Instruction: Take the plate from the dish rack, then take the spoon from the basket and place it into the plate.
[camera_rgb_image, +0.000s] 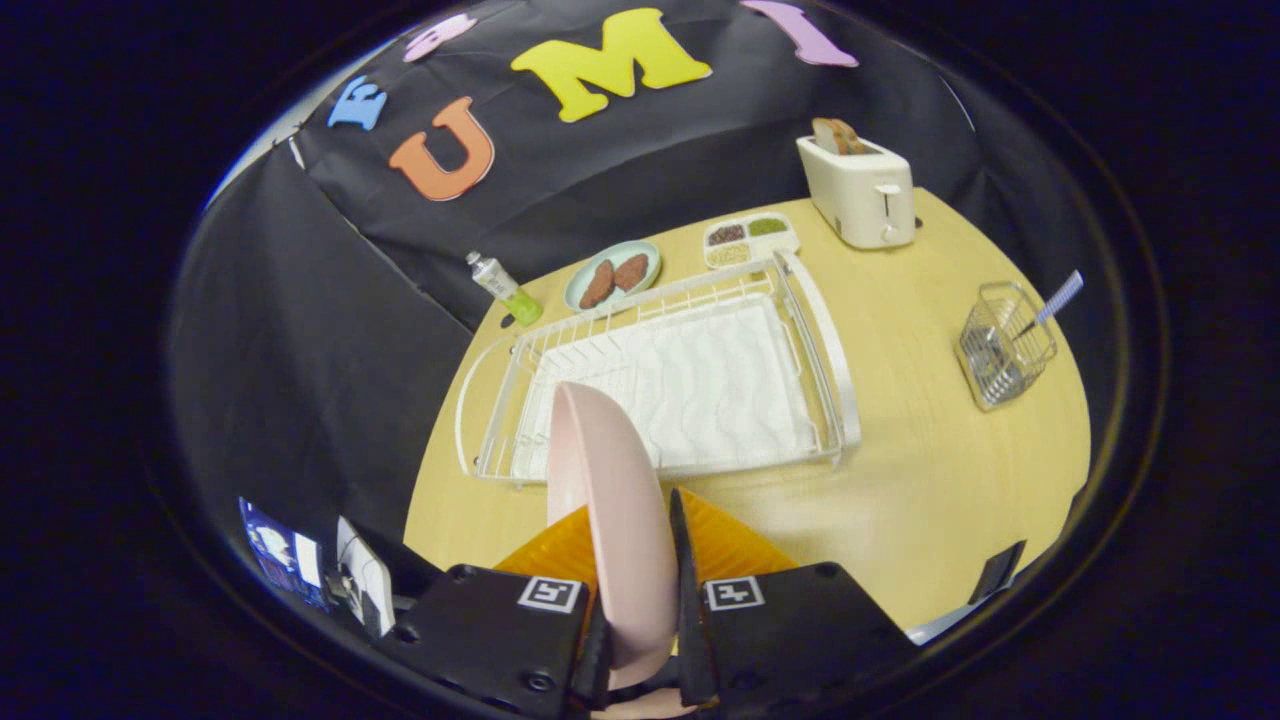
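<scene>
Bottle (503, 286) behind dish rack | dish rack (655, 375) on table (930, 480) | gripper (640, 560) clamped on pink plate (610, 490), held edge-up over rack's near rim | spoon (1058, 300) standing in basket (1003, 345), well right of rack

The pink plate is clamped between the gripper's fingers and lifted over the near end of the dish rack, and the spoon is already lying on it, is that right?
Not quite. The gripper view shows the spoon standing in the wire basket, not on the pink plate. The rest holds: the gripper clamps it on edge over the dish rack's near end.
</scene>
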